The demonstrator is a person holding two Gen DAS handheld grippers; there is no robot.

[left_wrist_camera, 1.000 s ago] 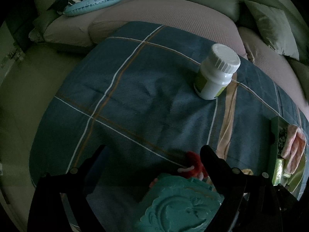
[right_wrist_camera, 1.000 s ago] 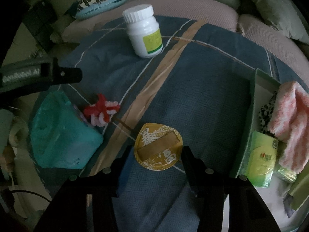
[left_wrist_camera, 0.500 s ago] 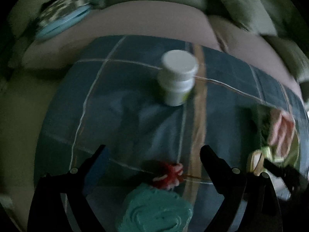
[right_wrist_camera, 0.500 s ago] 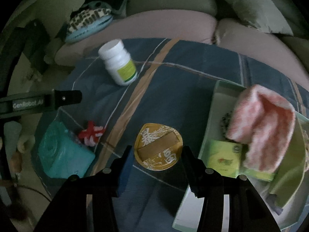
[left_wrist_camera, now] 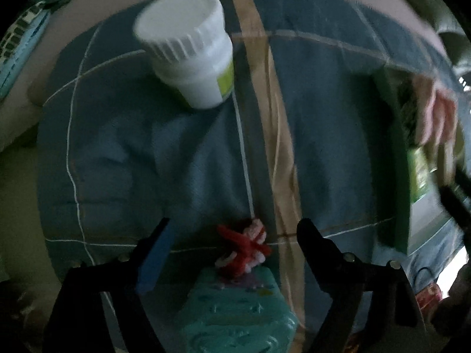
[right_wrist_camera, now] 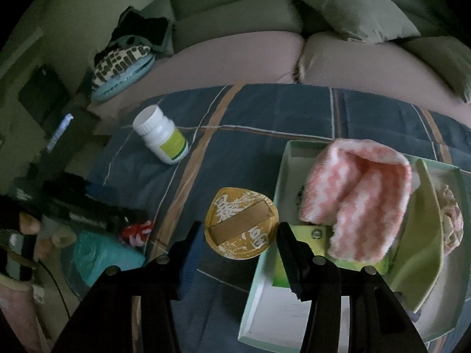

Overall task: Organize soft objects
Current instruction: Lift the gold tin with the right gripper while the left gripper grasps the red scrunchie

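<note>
Dim sofa cushions back my blue plaid cloth [right_wrist_camera: 259,111]. My right gripper [right_wrist_camera: 238,235] is clamped on the gold puff [right_wrist_camera: 241,223] beside the tray's [right_wrist_camera: 265,253] left rim. My left gripper [left_wrist_camera: 232,235], jaws apart and just narrowing, straddles the red-white yarn knot [left_wrist_camera: 243,245] untouched, by the teal bundle [left_wrist_camera: 238,320] at the cloth's near edge.

Plaid blue cloth [right_wrist_camera: 294,114], white bottle [right_wrist_camera: 160,135], green tray [right_wrist_camera: 265,267], teal pack [right_wrist_camera: 100,256]
</note>
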